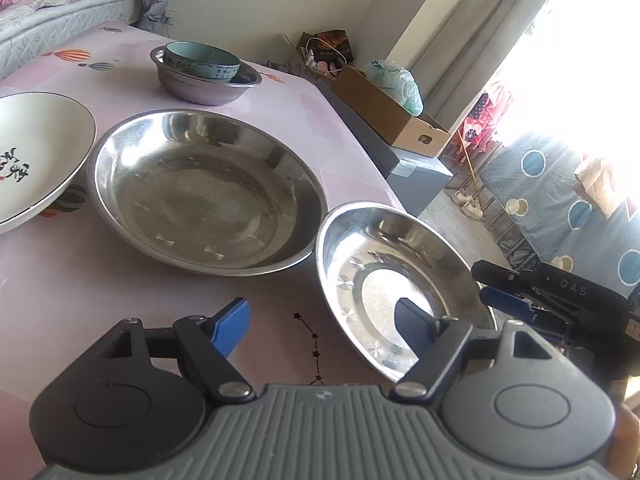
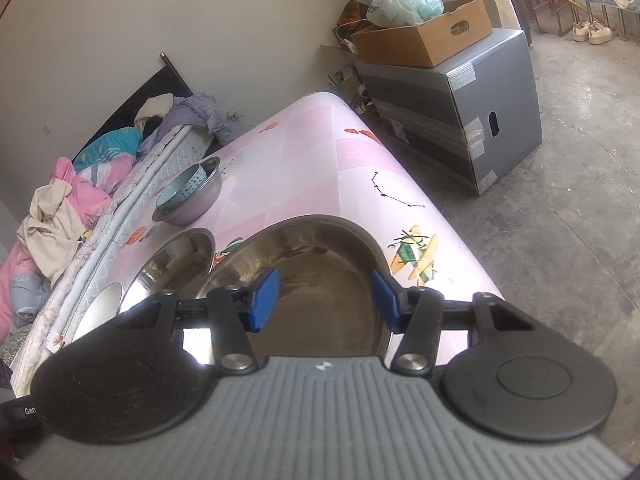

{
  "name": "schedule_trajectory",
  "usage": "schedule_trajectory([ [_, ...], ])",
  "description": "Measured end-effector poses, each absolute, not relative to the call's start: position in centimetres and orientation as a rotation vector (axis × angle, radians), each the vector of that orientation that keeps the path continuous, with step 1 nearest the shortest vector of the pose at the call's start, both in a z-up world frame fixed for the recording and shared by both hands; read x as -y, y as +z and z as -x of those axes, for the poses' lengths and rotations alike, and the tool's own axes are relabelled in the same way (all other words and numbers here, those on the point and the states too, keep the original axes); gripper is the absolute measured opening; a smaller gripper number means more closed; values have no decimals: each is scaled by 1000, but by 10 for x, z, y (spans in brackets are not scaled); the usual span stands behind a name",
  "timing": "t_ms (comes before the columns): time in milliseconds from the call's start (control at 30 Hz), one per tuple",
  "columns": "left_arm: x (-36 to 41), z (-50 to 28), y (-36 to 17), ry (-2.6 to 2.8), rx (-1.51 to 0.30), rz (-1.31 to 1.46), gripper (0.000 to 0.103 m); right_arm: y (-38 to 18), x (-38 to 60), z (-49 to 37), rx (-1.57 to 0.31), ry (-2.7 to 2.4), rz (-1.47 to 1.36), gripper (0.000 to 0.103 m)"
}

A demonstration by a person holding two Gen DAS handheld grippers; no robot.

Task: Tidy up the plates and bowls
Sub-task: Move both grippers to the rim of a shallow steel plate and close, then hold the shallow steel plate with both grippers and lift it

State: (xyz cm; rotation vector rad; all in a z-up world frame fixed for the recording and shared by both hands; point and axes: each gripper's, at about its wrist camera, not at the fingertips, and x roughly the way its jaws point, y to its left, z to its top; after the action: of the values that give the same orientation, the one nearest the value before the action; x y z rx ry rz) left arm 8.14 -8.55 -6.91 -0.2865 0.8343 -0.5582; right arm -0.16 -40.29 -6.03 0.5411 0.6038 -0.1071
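On the pink table, a small steel plate [image 1: 396,280] lies at the near right corner, beside a large steel plate [image 1: 204,192]. A white plate with black characters [image 1: 36,152] lies at the left. A teal bowl [image 1: 202,60] sits inside a steel bowl [image 1: 208,86] at the back. My left gripper [image 1: 324,324] is open and empty, its right finger over the small plate's rim. My right gripper [image 2: 324,300] is open and empty, hovering over the small steel plate [image 2: 320,264]; it shows at the right in the left wrist view [image 1: 508,288].
A grey box [image 2: 460,108] with a cardboard box [image 2: 424,36] and a plastic bag stands on the floor beyond the table's right edge. A bed with heaped clothes [image 2: 60,208] runs along the table's far left side. Curtains hang at the right.
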Motion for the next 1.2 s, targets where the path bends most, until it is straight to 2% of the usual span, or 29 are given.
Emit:
schedule_trajectory([
  [267,102,-90,-75,-601,-865,307,60,-54,410,-4,-569,-123,-521,48],
  [367,107,-93,-77,-608,-875,307,50,-57,414,-10,-582,-139,-509,48],
  [500,107,-98,-83,-622,-898,357,38,-65,419,-19,-607,-155,-520,41],
  [567,107,-98,-84,-617,-899,363,36,-68,419,-23,-622,-148,-530,38],
  [733,105,-98,-84,-605,-903,375,33,-67,414,-23,-643,-147,-500,38],
  [1200,77,-80,-79,-594,-927,393,33,-61,389,17,-725,-96,-482,39],
])
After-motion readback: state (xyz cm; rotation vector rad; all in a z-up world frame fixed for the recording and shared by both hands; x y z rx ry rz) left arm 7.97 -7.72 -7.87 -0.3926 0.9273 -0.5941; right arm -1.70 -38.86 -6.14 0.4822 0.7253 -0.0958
